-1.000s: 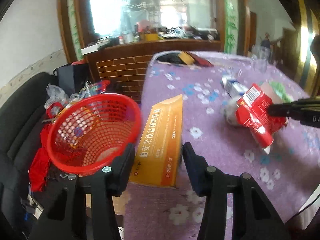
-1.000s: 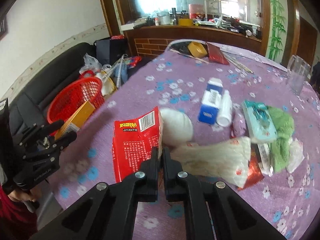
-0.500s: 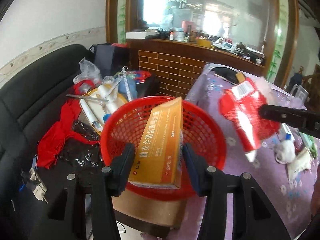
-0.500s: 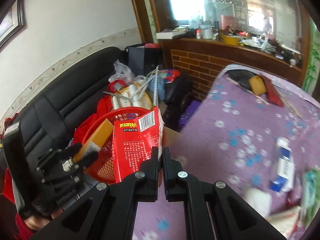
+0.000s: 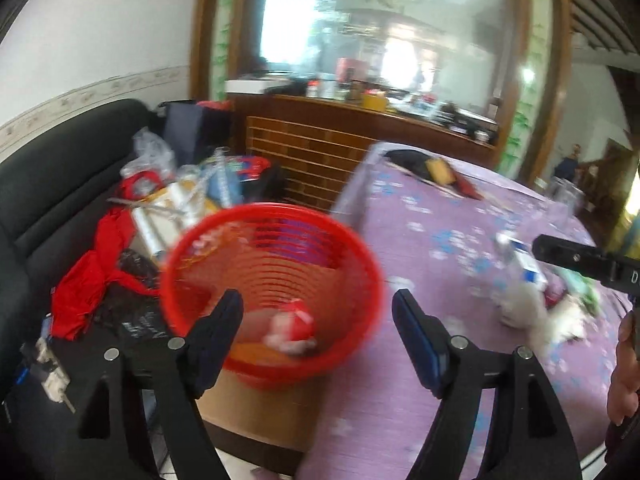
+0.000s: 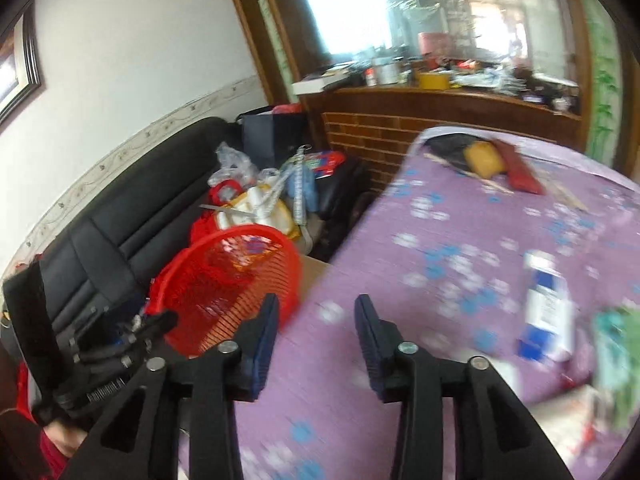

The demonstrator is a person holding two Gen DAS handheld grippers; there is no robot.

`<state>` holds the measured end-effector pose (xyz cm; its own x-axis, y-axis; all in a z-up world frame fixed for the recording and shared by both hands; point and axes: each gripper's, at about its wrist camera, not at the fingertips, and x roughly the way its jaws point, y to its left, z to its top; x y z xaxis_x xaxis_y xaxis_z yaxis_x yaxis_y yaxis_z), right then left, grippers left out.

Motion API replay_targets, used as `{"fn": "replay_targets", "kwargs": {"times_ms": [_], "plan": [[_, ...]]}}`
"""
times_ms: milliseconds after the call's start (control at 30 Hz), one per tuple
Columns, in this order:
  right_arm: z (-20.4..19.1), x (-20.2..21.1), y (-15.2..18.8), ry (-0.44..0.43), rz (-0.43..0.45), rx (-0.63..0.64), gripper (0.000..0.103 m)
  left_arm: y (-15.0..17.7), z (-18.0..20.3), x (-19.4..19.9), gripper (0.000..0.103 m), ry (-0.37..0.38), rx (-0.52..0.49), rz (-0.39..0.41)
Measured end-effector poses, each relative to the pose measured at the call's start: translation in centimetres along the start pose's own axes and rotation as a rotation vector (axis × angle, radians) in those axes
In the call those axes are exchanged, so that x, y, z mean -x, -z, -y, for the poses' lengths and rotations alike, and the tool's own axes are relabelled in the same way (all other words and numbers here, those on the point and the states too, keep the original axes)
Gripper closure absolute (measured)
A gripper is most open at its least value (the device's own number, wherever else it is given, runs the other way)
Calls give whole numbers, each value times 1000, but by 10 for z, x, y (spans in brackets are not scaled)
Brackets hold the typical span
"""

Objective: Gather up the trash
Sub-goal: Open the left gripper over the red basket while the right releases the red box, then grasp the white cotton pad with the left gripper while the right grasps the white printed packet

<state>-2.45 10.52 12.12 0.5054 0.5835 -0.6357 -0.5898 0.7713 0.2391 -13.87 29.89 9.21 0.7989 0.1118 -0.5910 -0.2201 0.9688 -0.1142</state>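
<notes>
Trash lies inside the red basket (image 5: 276, 280): an orange box (image 5: 256, 350) flat on the bottom and a blurred red packet (image 5: 294, 322) on top. The basket stands on a cardboard box (image 5: 260, 412) at nine o'clock of the purple desk (image 5: 440, 240). Left claw (image 5: 316, 312) is opening, nothing between its jaws. Right claw (image 6: 316, 320) is also opening, empty, over the desk edge.

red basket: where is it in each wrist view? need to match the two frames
Left wrist: red basket sits centre, just beyond the fingertips, trash visible inside.
Right wrist: red basket sits left of centre, lower half, tilted in view.
Shared landmark: the black sofa behind it, beside the purple floral tablecloth.
</notes>
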Motion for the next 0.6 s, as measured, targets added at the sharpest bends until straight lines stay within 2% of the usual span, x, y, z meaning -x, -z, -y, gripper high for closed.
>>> {"fn": "replay_targets", "kwargs": {"times_ms": [233, 400, 533, 600], "plan": [[92, 89, 55, 126, 40, -148, 51, 11, 95, -6, 24, 148, -129, -50], [148, 133, 91, 183, 55, -279, 50, 14, 150, -25, 23, 204, -190, -117], [168, 149, 108, 181, 65, -336, 49, 8, 181, -52, 21, 193, -214, -180], [176, 153, 113, 179, 68, -361, 49, 5, 195, -72, 21, 158, -219, -217]]}}
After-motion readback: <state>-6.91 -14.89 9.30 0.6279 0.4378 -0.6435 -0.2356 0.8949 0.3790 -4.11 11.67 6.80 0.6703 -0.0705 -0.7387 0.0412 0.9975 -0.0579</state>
